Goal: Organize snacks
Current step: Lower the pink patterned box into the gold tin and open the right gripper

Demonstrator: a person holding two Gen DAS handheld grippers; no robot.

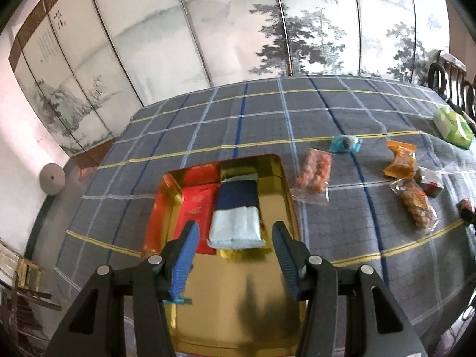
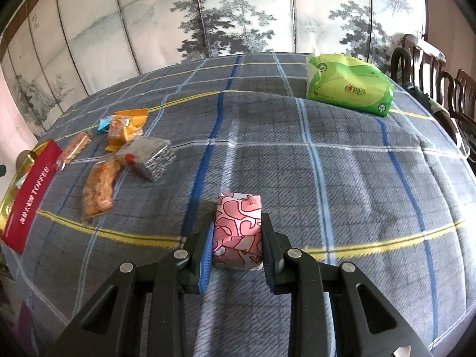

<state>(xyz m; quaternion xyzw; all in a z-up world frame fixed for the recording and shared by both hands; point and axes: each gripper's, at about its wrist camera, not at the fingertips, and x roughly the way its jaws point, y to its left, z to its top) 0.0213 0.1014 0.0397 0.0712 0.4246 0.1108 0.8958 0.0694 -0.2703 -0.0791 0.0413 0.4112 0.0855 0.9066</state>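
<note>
Item: pink heart-print packet [image 2: 238,232], clamped between the pads of the right gripper [image 2: 237,239] over the plaid cloth [image 2: 342,163]. Left gripper [image 1: 235,245] is held apart, empty, above the gold tin [image 1: 285,196]. Packet is best carried level and released low inside the tin, beside the blue-and-white packet [image 1: 236,217].

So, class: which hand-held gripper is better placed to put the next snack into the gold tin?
Right hand-held gripper: it grips the pink heart-patterned packet; the left hangs open over the tin.
</note>
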